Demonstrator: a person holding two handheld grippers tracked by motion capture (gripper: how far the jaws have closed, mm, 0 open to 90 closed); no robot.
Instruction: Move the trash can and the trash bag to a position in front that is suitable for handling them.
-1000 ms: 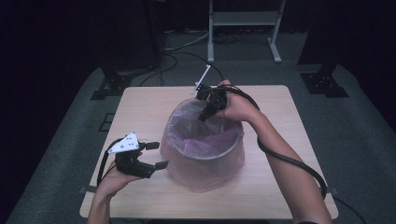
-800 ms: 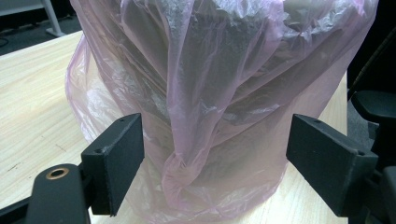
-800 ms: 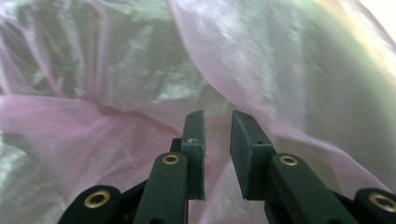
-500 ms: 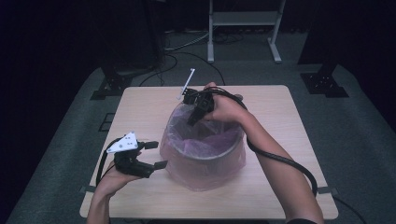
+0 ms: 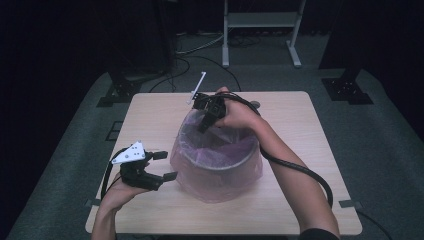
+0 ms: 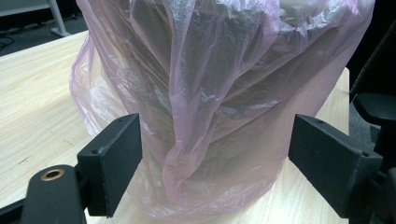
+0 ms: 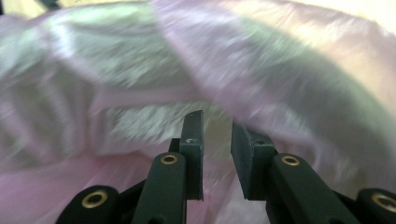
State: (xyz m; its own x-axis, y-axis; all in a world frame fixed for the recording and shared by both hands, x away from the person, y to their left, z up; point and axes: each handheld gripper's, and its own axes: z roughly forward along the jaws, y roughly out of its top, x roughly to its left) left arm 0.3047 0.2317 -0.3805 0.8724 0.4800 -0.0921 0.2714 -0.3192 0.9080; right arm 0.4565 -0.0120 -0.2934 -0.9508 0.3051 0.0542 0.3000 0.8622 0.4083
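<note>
The right gripper [image 5: 204, 123], jaws slightly apart and holding nothing, dips over the far rim of the pink-bagged bin [image 5: 216, 157] at mid-table [image 5: 310, 200]. The left gripper [image 5: 162, 166] gapes wide beside the bin's left side, near the table's front-left corner.

Pale wooden table [image 5: 300, 130], with a pink-bag-lined bin [image 5: 216, 165] standing at its middle.

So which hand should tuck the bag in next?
Probably the right. The right gripper is already at the bag's far rim, jaws slightly apart, pointing inside. The left gripper waits open beside the bag, off the rim.
</note>
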